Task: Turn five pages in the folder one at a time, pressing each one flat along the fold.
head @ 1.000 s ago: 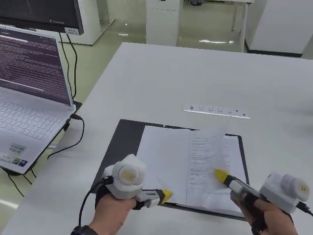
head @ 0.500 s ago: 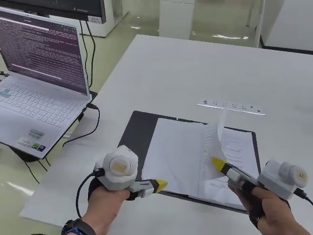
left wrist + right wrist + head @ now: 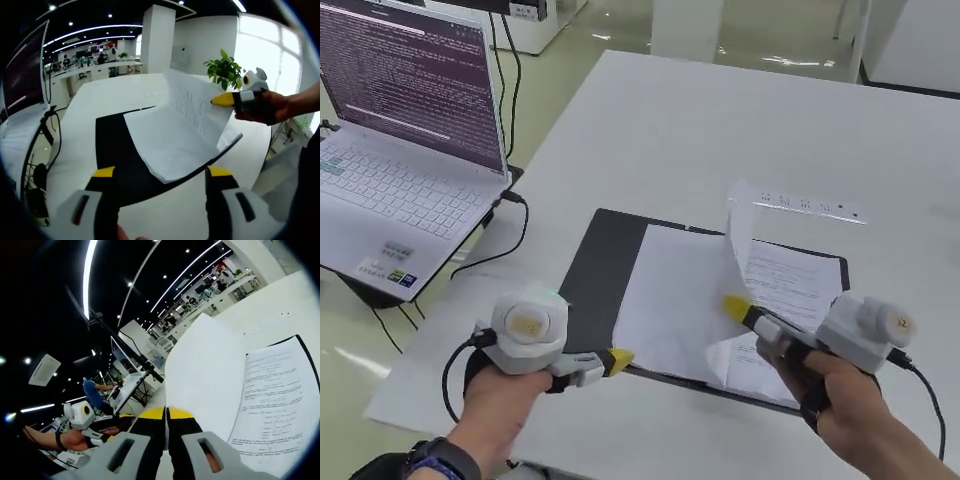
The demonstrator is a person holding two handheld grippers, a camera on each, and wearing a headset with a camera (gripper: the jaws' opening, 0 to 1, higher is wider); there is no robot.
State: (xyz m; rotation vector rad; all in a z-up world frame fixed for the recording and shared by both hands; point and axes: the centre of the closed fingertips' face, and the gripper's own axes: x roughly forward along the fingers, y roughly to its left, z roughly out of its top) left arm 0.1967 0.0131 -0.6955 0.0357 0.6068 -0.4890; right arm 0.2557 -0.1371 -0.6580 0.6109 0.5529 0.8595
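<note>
A black folder (image 3: pixel 595 262) lies open on the white table, a blank turned page (image 3: pixel 672 300) on its left and printed pages (image 3: pixel 796 283) on its right. My right gripper (image 3: pixel 737 307) is shut on the lower edge of one page (image 3: pixel 738 222), which stands nearly upright over the fold. That lifted page (image 3: pixel 207 375) fills the middle of the right gripper view, beside the printed sheet (image 3: pixel 275 395). My left gripper (image 3: pixel 618 359) hovers open at the folder's near left edge, touching nothing. The folder (image 3: pixel 120 150) and lifted page (image 3: pixel 197 107) lie ahead in the left gripper view.
An open laptop (image 3: pixel 405 150) stands at the left with cables (image 3: pixel 510 250) trailing toward the table edge. A power strip (image 3: pixel 810 207) is set into the table behind the folder. The table's near edge runs just under my hands.
The right gripper has raised the page from a low curl to nearly upright and carried it left toward the fold. The left gripper stays by the folder's near edge. The head camera has shifted.
</note>
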